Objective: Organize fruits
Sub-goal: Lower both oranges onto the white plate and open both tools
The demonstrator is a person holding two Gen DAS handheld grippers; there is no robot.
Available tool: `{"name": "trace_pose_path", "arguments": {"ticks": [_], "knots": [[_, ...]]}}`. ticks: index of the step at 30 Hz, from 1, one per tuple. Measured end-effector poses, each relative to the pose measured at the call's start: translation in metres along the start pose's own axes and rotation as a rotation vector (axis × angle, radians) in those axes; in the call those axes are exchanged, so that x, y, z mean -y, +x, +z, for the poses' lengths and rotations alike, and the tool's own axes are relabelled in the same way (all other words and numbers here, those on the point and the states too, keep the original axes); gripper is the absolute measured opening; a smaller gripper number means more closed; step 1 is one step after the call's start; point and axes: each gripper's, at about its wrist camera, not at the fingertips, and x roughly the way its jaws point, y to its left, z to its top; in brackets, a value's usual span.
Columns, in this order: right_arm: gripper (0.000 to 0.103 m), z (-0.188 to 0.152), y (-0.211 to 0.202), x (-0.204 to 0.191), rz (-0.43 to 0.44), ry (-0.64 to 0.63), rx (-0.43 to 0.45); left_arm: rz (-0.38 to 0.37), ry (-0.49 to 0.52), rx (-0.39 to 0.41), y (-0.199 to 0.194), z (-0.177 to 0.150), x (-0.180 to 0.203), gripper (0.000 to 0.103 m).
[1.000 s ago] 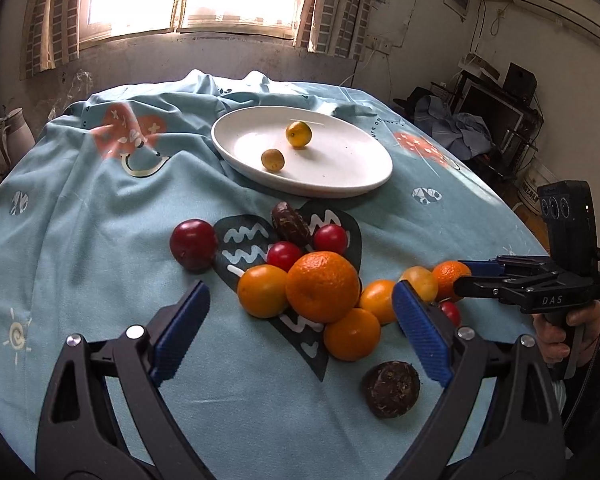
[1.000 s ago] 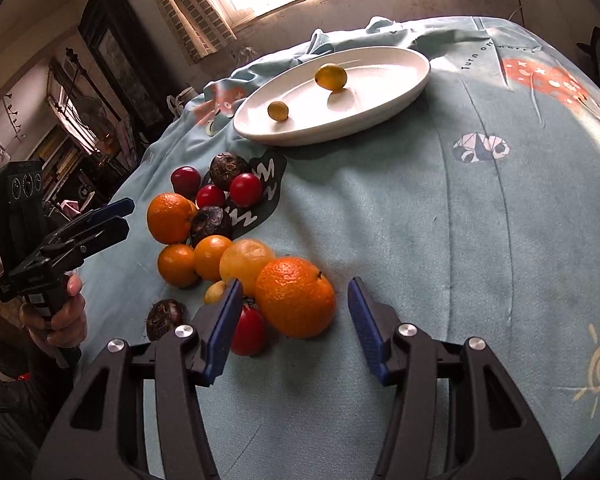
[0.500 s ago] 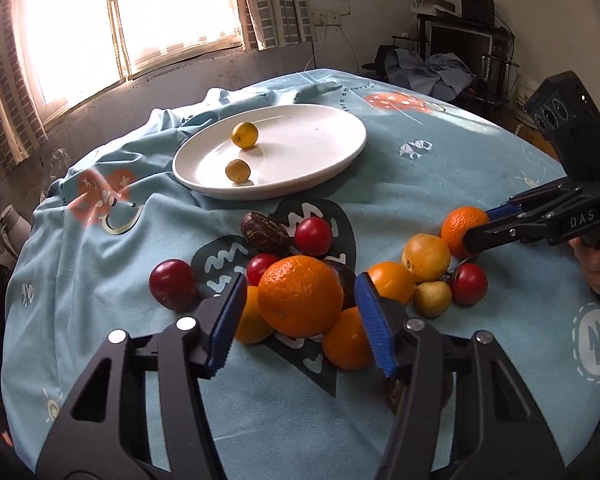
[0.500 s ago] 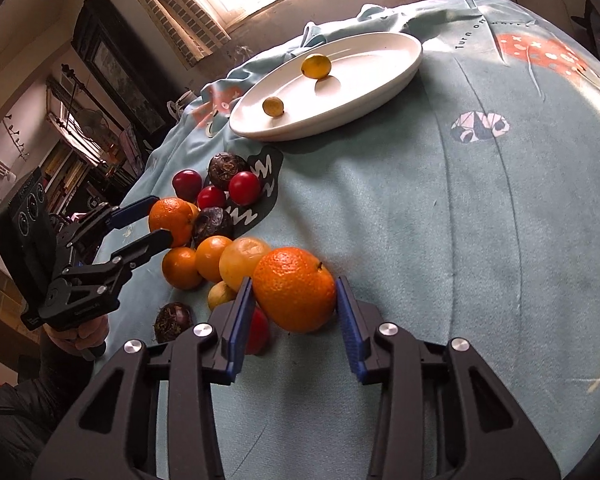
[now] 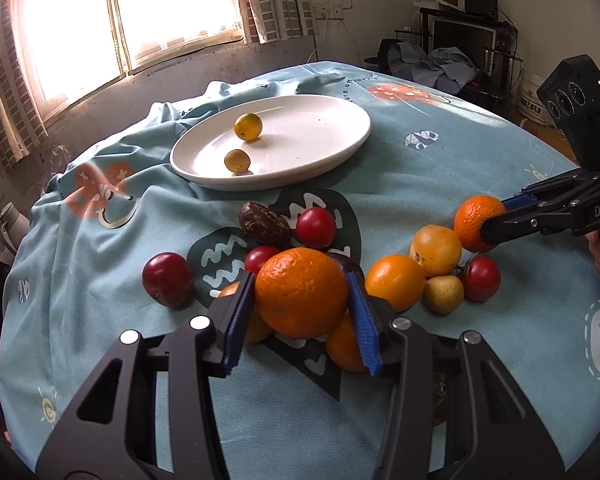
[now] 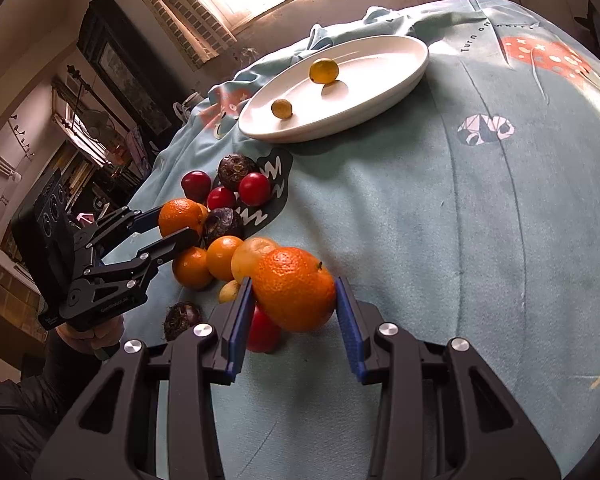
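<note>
Sitting between hand-held gripper [image 5: 302, 294] pads: orange [image 5: 300, 292]

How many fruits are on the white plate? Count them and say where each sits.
2. The larger yellow fruit lies toward the white plate's far side; the smaller yellow fruit sits near its front rim. None looks hidden.

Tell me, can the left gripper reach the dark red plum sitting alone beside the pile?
Probably not: the left gripper has just been closing its jaws on the big orange, so they're full. The plum lies apart, nothing blocking it.
</note>
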Motion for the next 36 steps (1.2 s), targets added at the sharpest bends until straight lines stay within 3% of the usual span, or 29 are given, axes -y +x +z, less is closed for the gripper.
{"name": "trace_pose_path", "arguments": {"ticks": [7,13,18,25,34,35,36], "knots": [[0.041,0.000,-0.003,-0.002,0.020,-0.006,0.022,-0.049,-0.079,0.044,-0.014,0.002,-0.009,0.047],[0.041,0.011,-0.020,-0.023,0.003,-0.108,0.176,-0.068,-0.161,0.082,-0.023,0.022,-0.023,0.047],[0.041,0.059,-0.014,-0.030,-0.086,-0.122,0.322,-0.063,-0.224,0.114,-0.006,0.073,-0.044,0.047],[0.041,0.124,0.047,0.002,-0.200,-0.050,0.274,0.013,-0.321,0.023,0.063,0.114,-0.074,0.047],[0.042,0.144,0.078,0.014,-0.231,-0.057,0.194,0.055,-0.337,-0.079,0.110,0.115,-0.085,0.048],[0.043,0.144,0.081,0.014,-0.239,-0.056,0.180,0.060,-0.339,-0.078,0.109,0.114,-0.085,0.064],[0.051,0.143,0.080,0.013,-0.243,-0.055,0.175,0.073,-0.339,-0.065,0.105,0.114,-0.085,0.076]]}}
